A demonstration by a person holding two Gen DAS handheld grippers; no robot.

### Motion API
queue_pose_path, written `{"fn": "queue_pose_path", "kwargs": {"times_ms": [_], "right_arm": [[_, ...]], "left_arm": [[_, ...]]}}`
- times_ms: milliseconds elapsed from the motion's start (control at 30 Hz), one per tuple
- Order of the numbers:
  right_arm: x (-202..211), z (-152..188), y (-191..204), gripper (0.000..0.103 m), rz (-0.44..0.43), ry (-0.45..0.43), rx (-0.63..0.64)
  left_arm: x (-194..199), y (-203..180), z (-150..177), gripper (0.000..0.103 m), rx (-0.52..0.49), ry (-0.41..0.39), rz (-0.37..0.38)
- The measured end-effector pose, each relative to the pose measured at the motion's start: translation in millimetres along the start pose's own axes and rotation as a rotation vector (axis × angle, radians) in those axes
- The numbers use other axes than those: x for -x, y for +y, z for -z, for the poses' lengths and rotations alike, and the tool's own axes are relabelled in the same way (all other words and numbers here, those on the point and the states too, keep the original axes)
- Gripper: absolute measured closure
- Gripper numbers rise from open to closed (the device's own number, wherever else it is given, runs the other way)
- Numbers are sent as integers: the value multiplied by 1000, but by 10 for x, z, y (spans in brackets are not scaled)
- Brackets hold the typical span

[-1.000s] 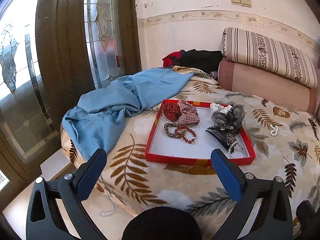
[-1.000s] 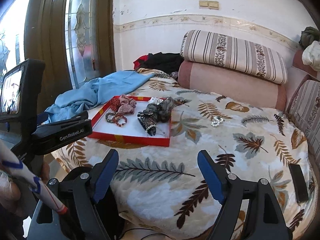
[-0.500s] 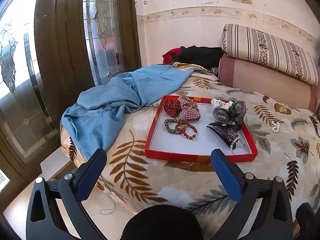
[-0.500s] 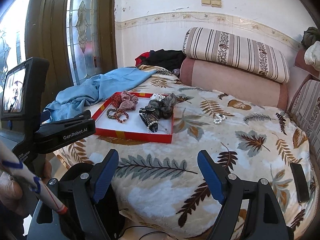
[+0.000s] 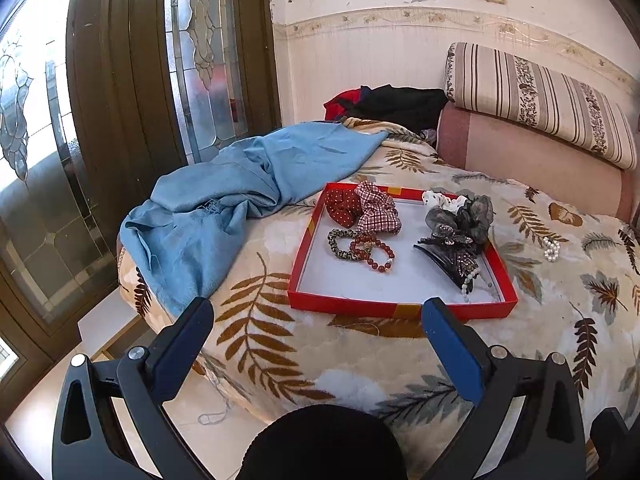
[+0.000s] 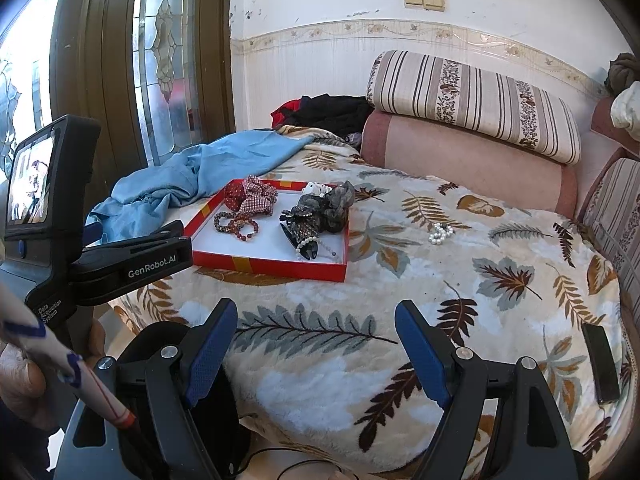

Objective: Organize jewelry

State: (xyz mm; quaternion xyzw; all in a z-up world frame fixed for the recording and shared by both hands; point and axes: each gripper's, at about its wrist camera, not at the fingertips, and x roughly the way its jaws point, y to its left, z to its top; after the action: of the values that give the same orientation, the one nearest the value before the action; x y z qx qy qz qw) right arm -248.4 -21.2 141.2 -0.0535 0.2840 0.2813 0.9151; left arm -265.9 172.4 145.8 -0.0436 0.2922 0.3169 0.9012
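Both grippers hang over the near edge of a bed covered with a leaf-print blanket [image 6: 328, 364]. Left gripper [image 5: 318, 322]: jaws spread wide, nothing between them; its blue pads frame the lower centre of the left wrist view. Right gripper [image 6: 316, 322]: jaws likewise wide apart and empty, lower centre of the right wrist view. Red tray [image 5: 352, 305] sits flat on the blanket, centre of the left view, centre-left in the right view. In its upper left part: a red dotted scrunchie [image 5: 342, 208] touching a checked scrunchie [image 5: 378, 212]; just below them a leopard-print band [image 5: 340, 243] overlapping a red bead bracelet [image 5: 372, 254]. In its right part: a grey scrunchie [image 5: 470, 212], a white one [image 5: 442, 200] behind it, and a dark hair clip [image 5: 446, 258] with a pearl strand at its lower end. A pearl bracelet [image 6: 440, 234] lies on the blanket outside the tray, well apart to its right. Blue cloth [image 5: 224, 208] drapes over the bed's left side. A dark flat device [image 6: 600, 366] lies at the right edge of the right view.
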Motion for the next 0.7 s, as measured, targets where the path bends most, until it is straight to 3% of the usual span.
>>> {"fn": "queue_pose_path", "kwargs": {"times_ms": [700], "right_arm": [[-15, 17, 1, 18, -2, 8, 1]], "left_arm": [[-9, 14, -1, 0, -3, 11, 9]]}}
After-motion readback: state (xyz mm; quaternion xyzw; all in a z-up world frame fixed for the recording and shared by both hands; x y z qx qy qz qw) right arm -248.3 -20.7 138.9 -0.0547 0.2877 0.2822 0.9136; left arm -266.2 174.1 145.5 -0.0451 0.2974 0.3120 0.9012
